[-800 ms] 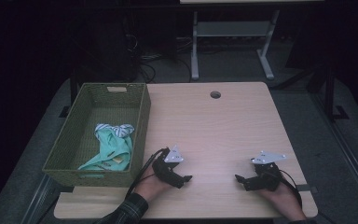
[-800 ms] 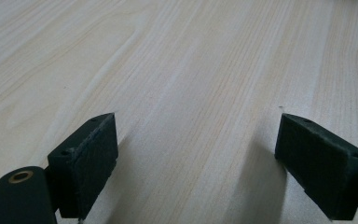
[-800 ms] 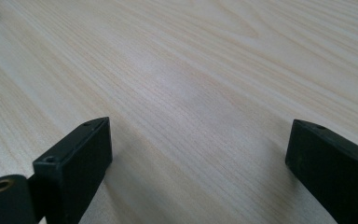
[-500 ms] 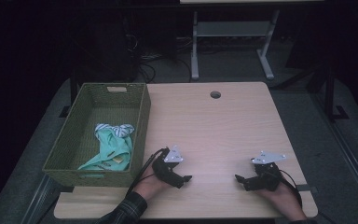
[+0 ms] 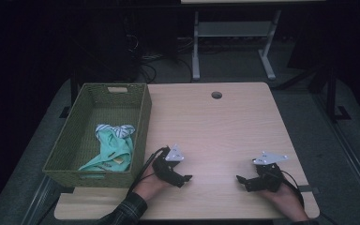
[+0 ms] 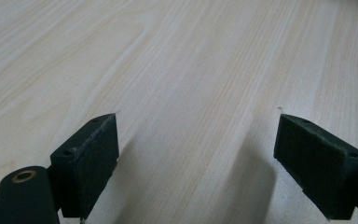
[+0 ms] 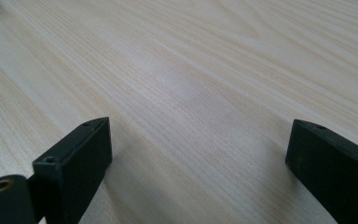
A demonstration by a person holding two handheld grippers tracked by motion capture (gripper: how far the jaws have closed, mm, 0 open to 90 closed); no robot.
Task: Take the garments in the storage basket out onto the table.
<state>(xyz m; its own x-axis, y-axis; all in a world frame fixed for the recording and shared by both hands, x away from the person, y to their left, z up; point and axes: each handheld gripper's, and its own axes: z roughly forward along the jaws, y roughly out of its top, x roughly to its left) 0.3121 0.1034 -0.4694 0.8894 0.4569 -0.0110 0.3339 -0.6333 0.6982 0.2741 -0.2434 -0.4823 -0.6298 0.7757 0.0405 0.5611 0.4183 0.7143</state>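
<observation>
High view: both tools sit low on the desk [image 5: 225, 126] near its 6 o'clock edge, w/ a hand behind each. Left tool [image 5: 186, 178] is at approx 7 o'clock, jaws aimed toward 3; right tool [image 5: 240, 180] at approx 5 o'clock, jaws aimed toward 9, so the 2 face each other across bare wood, well apart. The basket [image 5: 143, 117] stands along the desk's 9 o'clock side. Inside it lies the cloth [image 5: 112, 145], mint green w/ a striped bit, bunched toward the basket's near right part. Nothing else on the desk but a cable hole at 12.

Left tool view: 2 pads [image 6: 93, 158] stand wide, only wood grain between them, nothing gripped.

Right tool view: jaws wide too, bare wood between, nothing held.

Step, as I read it: start pose, no grasp begun; the cloth in the basket looks like the job's thing. Next move prob. calls for the left tool, being nearer, to lift, swing toward 9–10 o'clock over the basket's right wall, then drop onto a raised fold, jaws kept wide till the pads straddle fabric. The right tool can wait or follow to take a 2nd corner.
</observation>
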